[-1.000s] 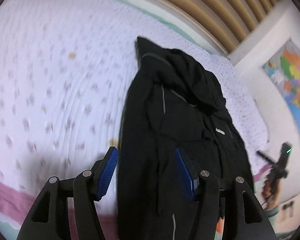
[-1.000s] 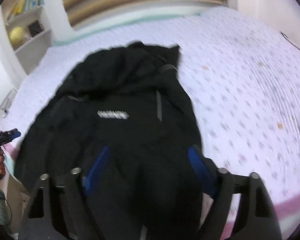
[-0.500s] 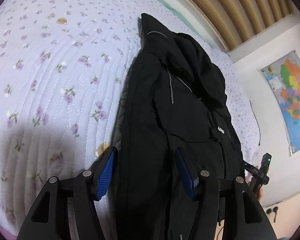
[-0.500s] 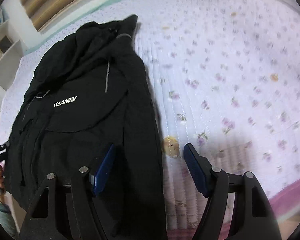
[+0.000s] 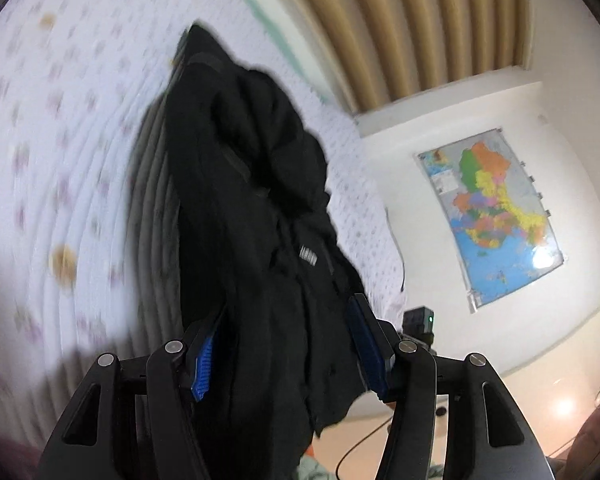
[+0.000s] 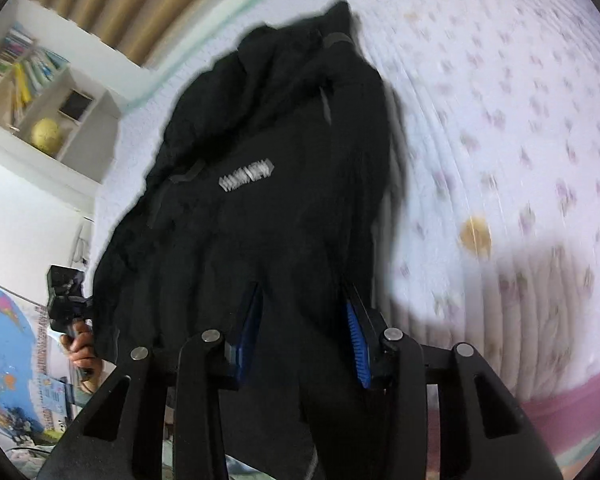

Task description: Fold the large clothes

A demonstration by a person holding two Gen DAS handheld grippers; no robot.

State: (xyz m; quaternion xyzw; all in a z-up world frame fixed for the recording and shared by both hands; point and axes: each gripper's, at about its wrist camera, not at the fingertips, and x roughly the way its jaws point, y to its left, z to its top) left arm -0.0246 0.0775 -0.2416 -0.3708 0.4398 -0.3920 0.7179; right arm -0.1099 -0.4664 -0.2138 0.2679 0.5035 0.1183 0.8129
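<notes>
1. A black jacket [image 5: 260,208] lies lengthwise on a white floral quilt [image 5: 60,160], hood toward twelve o'clock.
2. The left gripper [image 5: 288,344] straddles the jacket's hem at six o'clock; whether its blue pads pinch it, I cannot tell.
3. The right gripper [image 6: 302,332] has just been narrowing, hem fabric bunched between its jaws, apparently clamped.

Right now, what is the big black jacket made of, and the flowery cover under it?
The black jacket looks like soft, matte woven fabric, maybe padded: it slumps in thick folds, with a white printed logo. The exact fibre is unclear. The flowery cover looks like quilted cloth, probably cotton-like: stitched ridges run across it in curved rows, with small purple flowers printed on a pale surface.
</notes>
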